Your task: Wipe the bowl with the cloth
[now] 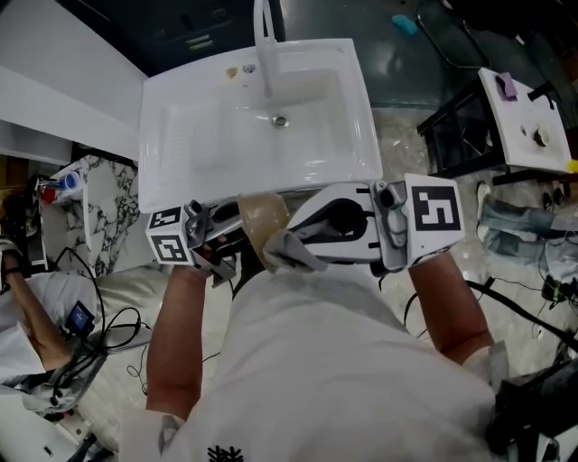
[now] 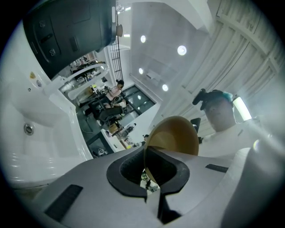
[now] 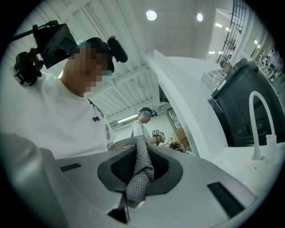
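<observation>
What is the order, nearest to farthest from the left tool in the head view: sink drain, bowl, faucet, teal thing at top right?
1. bowl, gripped by the left tool.
2. sink drain, mid-basin ahead.
3. faucet, at the basin's far edge.
4. teal thing, beyond the sink, top right.

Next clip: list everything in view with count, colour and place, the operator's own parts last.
sink: one, white, centre, ahead of the person.
faucet: one, white, at the sink's back edge.
bowl: one, tan, rim clamped in the left tongs.
cloth: one, grey, pinched in the right tongs.
stand: one, black with a white top, right.
marbled counter: one, white and black, left.
left tongs: one, grey, shut on the bowl.
right tongs: one, grey, shut on the cloth.
forearms: two, bare, bottom.
</observation>
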`<move>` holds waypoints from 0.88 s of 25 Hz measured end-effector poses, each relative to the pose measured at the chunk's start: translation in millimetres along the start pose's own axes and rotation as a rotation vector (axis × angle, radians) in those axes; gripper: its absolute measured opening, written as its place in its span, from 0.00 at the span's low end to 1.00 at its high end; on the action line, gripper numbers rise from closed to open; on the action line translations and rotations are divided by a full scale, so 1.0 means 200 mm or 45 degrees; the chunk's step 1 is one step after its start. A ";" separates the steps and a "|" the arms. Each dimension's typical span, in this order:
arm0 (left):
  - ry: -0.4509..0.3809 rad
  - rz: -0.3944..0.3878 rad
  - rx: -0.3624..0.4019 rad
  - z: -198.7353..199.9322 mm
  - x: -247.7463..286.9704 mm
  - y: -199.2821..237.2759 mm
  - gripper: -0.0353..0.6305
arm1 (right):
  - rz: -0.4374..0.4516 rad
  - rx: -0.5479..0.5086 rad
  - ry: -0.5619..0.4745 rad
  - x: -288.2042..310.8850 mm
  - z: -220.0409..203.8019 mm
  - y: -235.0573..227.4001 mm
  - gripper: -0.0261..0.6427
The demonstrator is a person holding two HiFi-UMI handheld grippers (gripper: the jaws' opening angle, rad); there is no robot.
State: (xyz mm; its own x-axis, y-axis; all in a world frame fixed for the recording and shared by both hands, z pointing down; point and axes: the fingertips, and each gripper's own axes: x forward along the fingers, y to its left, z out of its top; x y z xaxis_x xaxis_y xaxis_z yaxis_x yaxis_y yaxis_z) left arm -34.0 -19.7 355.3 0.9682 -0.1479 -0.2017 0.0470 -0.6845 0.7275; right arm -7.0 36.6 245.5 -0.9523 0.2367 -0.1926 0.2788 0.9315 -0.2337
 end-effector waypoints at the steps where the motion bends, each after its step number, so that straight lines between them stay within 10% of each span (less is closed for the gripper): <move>1: 0.026 -0.009 0.003 -0.02 0.01 -0.01 0.08 | -0.019 -0.012 -0.004 0.00 0.01 -0.01 0.09; 12: 0.122 -0.129 0.029 -0.09 0.07 -0.12 0.08 | -0.292 0.049 -0.037 -0.09 -0.02 -0.25 0.09; 22: -0.051 -0.217 0.027 0.07 0.04 -0.20 0.08 | -0.365 0.105 0.121 -0.10 -0.21 -0.30 0.09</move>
State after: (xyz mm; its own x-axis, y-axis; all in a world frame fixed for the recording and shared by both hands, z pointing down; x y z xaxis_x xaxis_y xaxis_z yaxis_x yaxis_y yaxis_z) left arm -32.1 -3.6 316.0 0.9360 -0.0566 -0.3474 0.2040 -0.7170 0.6665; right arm -10.2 -12.4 303.9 -0.9998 -0.0038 -0.0186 0.0028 0.9392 -0.3433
